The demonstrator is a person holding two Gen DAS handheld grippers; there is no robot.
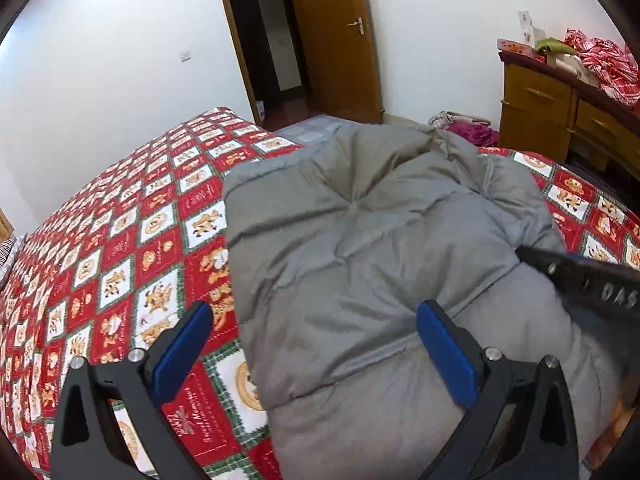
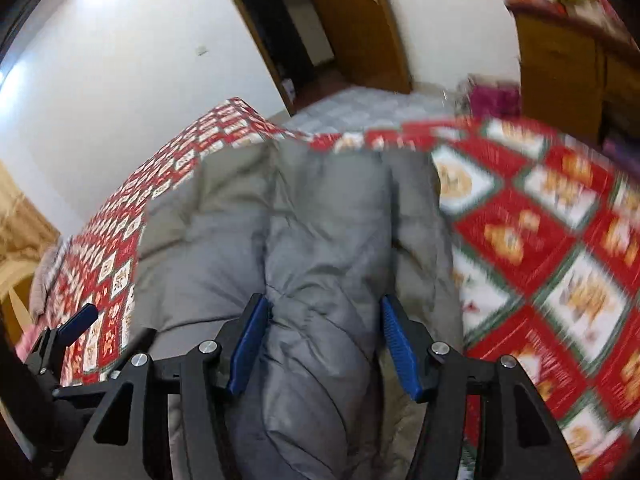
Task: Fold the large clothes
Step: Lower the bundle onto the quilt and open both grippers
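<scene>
A puffy grey quilted jacket (image 1: 372, 240) lies folded on the bed, on a red patterned bedspread (image 1: 132, 248). My left gripper (image 1: 316, 310) hovers over the jacket's near left edge with its jaws wide apart and nothing pinched; one finger is over the bedspread, the other over the jacket. In the right wrist view, which is blurred by motion, my right gripper (image 2: 324, 302) is partly open, and a raised fold of the jacket (image 2: 316, 240) runs between its blue pads without being squeezed. A finger of the left gripper (image 2: 80, 320) shows at the lower left there.
A wooden dresser (image 1: 560, 112) piled with boxes and red checked cloth stands at the right of the bed. A wooden door (image 1: 332, 40) stands open on a dark hallway. Pink and beige clothes (image 1: 468, 128) lie beyond the bed's far edge. A white wall runs along the left.
</scene>
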